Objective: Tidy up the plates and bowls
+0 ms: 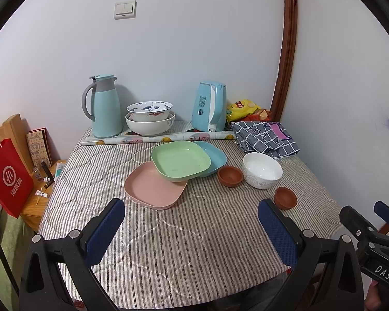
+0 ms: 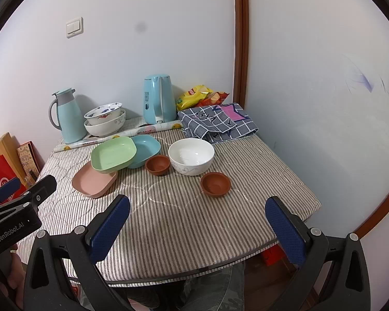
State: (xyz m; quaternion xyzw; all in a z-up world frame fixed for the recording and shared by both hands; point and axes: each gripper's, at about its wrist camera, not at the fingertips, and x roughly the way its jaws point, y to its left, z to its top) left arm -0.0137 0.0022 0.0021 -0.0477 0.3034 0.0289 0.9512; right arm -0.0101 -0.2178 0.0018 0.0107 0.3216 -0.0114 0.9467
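Striped worktop (image 1: 184, 238) sat below my tongs. Left tongs (image 1: 192, 230) and right tongs (image 2: 198, 229) both gaped wide, empty. Ahead of left: green plate (image 1: 180, 163) overlapping pink plate (image 1: 153, 190), probably light, slick; I'd pinch rim. Ahead of right: white bowl (image 2: 192, 159), likely fragile.

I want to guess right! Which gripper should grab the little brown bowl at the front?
Probably the right gripper. The nearest small brown bowl sits straight ahead between its open fingers, while for the left gripper that bowl lies off to its right side. Both grippers are open and empty.
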